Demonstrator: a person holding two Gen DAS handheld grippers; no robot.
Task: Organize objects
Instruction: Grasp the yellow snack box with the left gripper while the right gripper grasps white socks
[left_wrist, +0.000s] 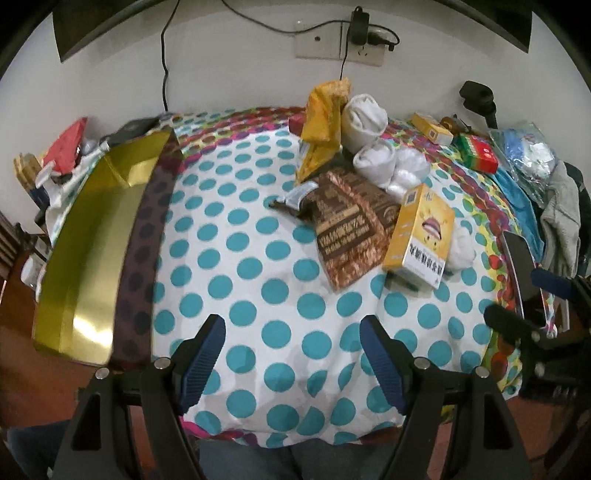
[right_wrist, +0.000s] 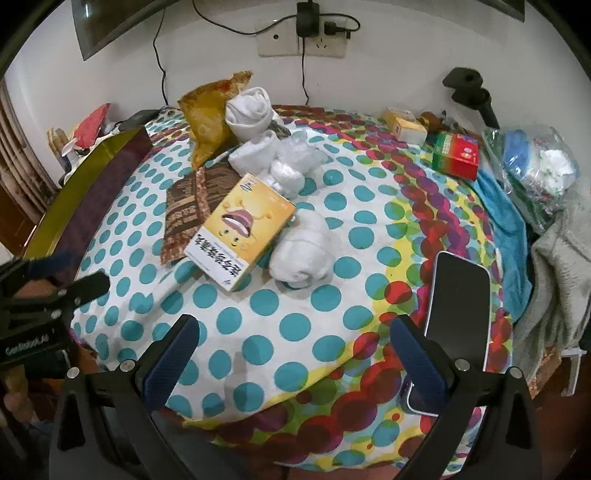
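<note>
A polka-dot cloth (left_wrist: 258, 266) covers the table, with a loose pile at its back. In the pile are a yellow carton with a cartoon mouth (right_wrist: 240, 236), a brown foil packet (left_wrist: 351, 229), a yellow snack bag (left_wrist: 321, 122) and rolled white socks (right_wrist: 303, 251). An open gold-lined box (left_wrist: 92, 251) stands along the left edge. My left gripper (left_wrist: 293, 332) hangs open over bare cloth, short of the pile. My right gripper (right_wrist: 295, 332) is open too, nothing between its fingers, and a phone (right_wrist: 460, 306) lies by its right finger.
At the back right sit a red-green box (right_wrist: 456, 155), a small yellow box (right_wrist: 404, 127) and a plastic bag (right_wrist: 535, 166). A blue towel (right_wrist: 506, 229) and grey cloth (right_wrist: 561, 266) drape the right edge. Cables hang from a wall socket (right_wrist: 303, 40).
</note>
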